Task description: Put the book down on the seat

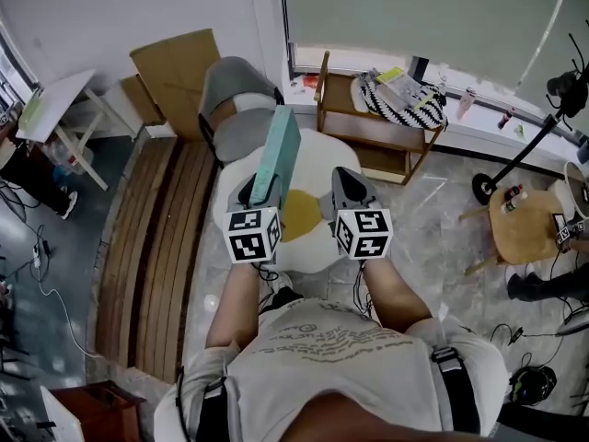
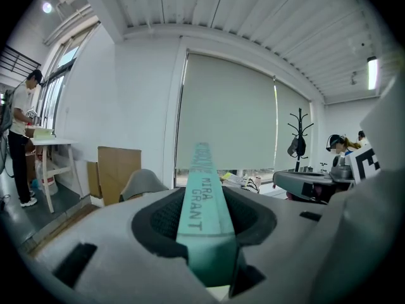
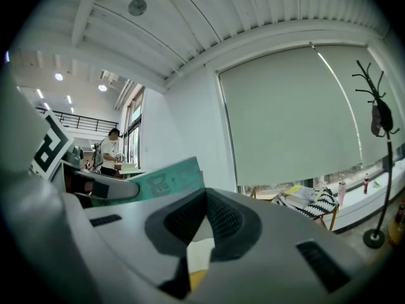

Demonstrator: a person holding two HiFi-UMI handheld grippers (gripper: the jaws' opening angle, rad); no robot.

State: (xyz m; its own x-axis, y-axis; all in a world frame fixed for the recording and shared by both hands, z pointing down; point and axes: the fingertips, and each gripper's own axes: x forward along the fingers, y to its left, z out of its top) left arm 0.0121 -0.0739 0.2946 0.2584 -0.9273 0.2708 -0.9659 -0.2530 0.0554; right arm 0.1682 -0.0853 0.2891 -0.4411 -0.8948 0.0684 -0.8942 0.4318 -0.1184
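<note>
Two grippers, one book, one seat

Nearest, two marker cubes sat side by side at 6 o'clock in the head view. Just past them, the left gripper had its jaws clamped on the single teal book, which stood on edge, spine up, reaching toward 12 o'clock over the one white seat with its yellow centre. The right gripper had its jaws pressed together with nothing between them. Farther off stood one grey chair at 11 o'clock, one wooden chair at 1 o'clock and one round stool at 3 o'clock.
</note>
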